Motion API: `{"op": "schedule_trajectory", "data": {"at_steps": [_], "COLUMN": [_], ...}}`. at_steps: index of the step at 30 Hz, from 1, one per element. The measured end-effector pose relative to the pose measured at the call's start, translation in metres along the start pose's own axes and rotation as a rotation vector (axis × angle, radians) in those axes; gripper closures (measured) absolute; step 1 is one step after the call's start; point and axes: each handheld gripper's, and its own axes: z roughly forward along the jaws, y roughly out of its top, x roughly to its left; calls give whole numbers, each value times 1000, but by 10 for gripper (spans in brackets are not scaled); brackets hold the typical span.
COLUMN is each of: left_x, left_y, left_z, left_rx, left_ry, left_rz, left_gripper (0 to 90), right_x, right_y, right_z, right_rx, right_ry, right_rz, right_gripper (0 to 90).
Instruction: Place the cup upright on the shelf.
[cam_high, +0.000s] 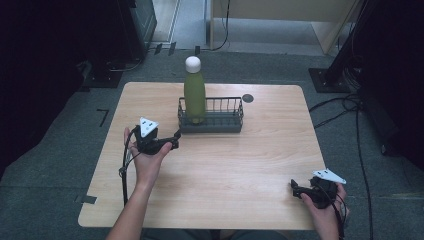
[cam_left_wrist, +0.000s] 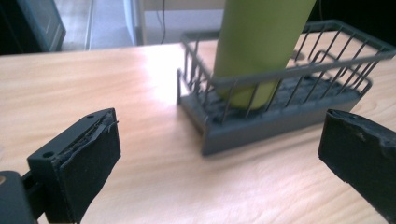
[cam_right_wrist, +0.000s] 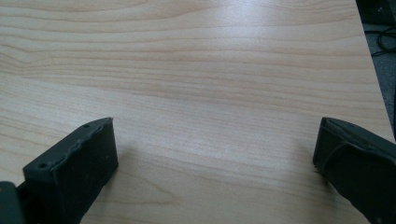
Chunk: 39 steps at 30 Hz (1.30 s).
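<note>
Green bottle (cam_high: 194, 95) with a white round cap (cam_high: 193, 64) stands upright in the left end of a dark wire basket (cam_high: 222, 121), which sits on the far middle of the wooden table (cam_high: 225, 175). Rest of the basket holds nothing that I can see. In the left gripper view the bottle's base (cam_left_wrist: 247, 93) rests on the basket's perforated floor, behind the wire bars.

Left gripper (cam_high: 172, 142) held just off the basket's near left corner, pointing toward it, not touching; its jaws stand wide apart with only bare tabletop and the basket corner (cam_left_wrist: 205, 135) between them.

Right gripper (cam_high: 296, 189) low at the table's near right corner, well apart from the basket; jaws spread wide over bare wood, nothing held.

Small dark disc (cam_high: 248, 98) on the table just beyond the basket's right end.
</note>
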Motion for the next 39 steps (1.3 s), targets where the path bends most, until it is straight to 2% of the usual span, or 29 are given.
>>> {"op": "schedule_trajectory", "data": {"at_steps": [1, 8, 14, 24, 28, 35, 36, 37, 38, 39], "left_x": [3, 14, 24, 42, 49, 61, 66, 68, 68, 73], "left_y": [-8, -34, -56, -85, -97, -112, -116, -116, -116, -118], "left_z": [-4, -18, -33, -53, -59, -68, -72, -73, -73, -77], "left_rx": [7, 49, 109, 209, 250, 288, 298, 311, 311, 319], "left_ry": [8, 26, 55, 162, 191, 223, 227, 246, 246, 280], "left_rz": [-5, -17, -33, 2, -2, -21, -25, -10, -10, 4], "left_gripper": [0, 0, 0, 0, 0, 0, 0, 0, 0, 0], "right_x": [0, 0, 0, 0, 0, 0, 0, 0, 0, 0], "right_y": [0, 0, 0, 0, 0, 0, 0, 0, 0, 0], "right_z": [0, 0, 0, 0, 0, 0, 0, 0, 0, 0], "right_rx": [0, 0, 0, 1, 1, -1, -1, -1, -1, -1], "right_ry": [0, 0, 0, 0, -1, -1, -1, -1, -1, -1], "right_rz": [-1, 0, 0, -2, -2, -4, -4, -4, -4, -4], "right_gripper": [0, 0, 0, 0, 0, 0, 0, 0, 0, 0]}}
